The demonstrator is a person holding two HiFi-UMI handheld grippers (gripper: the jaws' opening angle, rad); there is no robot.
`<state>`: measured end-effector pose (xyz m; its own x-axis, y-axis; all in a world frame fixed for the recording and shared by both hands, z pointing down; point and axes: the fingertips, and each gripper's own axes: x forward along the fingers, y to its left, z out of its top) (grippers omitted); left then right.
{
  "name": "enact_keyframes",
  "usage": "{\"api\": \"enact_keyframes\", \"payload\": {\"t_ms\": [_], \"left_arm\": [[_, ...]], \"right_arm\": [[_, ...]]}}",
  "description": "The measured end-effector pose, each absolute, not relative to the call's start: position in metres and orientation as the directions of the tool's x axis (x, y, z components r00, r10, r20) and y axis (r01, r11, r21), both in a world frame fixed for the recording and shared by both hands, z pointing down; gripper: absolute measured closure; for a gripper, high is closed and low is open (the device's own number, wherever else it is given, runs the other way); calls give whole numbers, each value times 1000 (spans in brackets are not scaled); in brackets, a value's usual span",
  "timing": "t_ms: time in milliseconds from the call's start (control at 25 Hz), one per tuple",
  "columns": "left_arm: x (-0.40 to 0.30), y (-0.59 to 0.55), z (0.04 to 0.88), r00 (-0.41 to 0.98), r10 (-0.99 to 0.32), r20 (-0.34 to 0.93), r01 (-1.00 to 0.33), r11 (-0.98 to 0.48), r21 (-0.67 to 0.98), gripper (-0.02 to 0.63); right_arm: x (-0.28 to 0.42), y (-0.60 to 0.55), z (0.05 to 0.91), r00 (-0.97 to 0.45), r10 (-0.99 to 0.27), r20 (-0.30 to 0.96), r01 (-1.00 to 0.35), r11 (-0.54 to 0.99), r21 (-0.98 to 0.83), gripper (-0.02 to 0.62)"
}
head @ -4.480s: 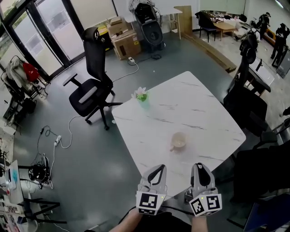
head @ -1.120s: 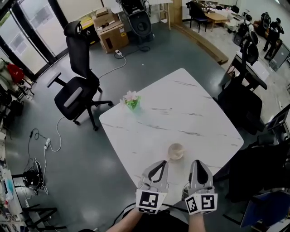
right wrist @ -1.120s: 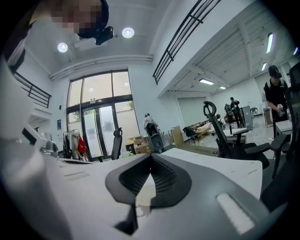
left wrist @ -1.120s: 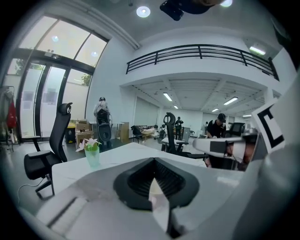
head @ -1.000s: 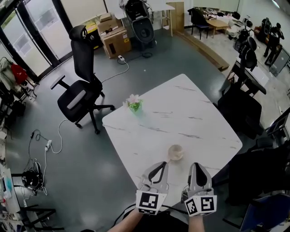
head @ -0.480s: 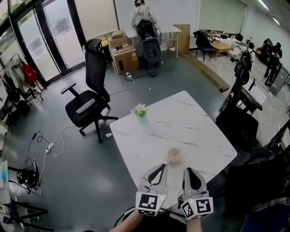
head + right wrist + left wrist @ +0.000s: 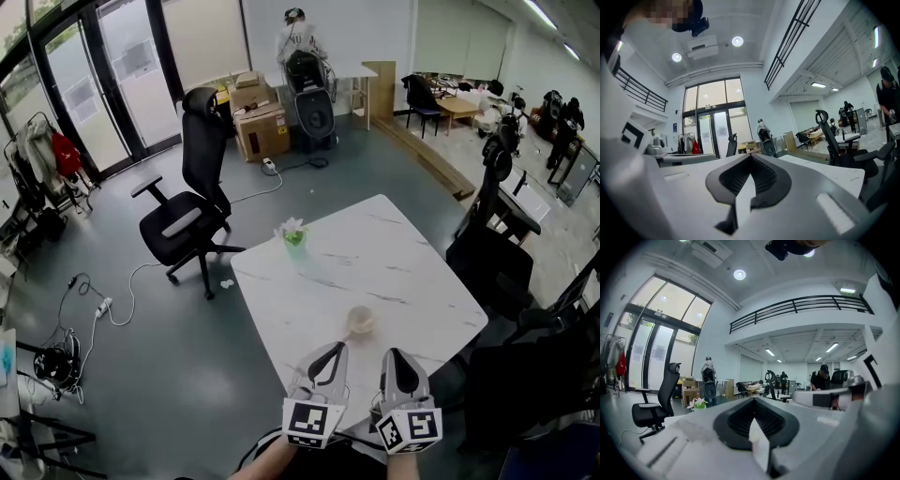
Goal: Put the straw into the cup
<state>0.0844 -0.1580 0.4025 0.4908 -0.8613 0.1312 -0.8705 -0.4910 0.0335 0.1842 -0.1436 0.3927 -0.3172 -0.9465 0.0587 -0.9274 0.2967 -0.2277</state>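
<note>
A pale cup [image 7: 360, 322] stands on the white marble table [image 7: 394, 258] near its front edge. No straw shows in any view. My left gripper [image 7: 325, 360] and right gripper [image 7: 396, 366] hang side by side at the table's near edge, just short of the cup. Both point roughly level across the table. In the left gripper view the left gripper [image 7: 752, 401] has its jaws shut with nothing between them. In the right gripper view the right gripper [image 7: 751, 157] is shut and empty too. The jaws hide the cup in both gripper views.
A small green pot of flowers [image 7: 294, 235] sits at the table's far left corner. A black office chair [image 7: 187, 211] stands left of the table, and more dark chairs [image 7: 497, 225] crowd its right side. Cardboard boxes [image 7: 258, 127] and a person [image 7: 296, 37] are at the back.
The head view has tilted up, so more of the room's back wall shows. Both grippers have lifted a little, and the right one has drawn closer to the left. Both stay shut.
</note>
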Motion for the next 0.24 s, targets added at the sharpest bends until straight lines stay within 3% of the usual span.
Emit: {"api": "enact_keyframes", "payload": {"t_ms": [240], "left_arm": [[90,-156,403,489,-863,130,-872,-485,61,604]], "right_arm": [[190,-145,395,-315,-948,56,-927,294,-232,595]]}}
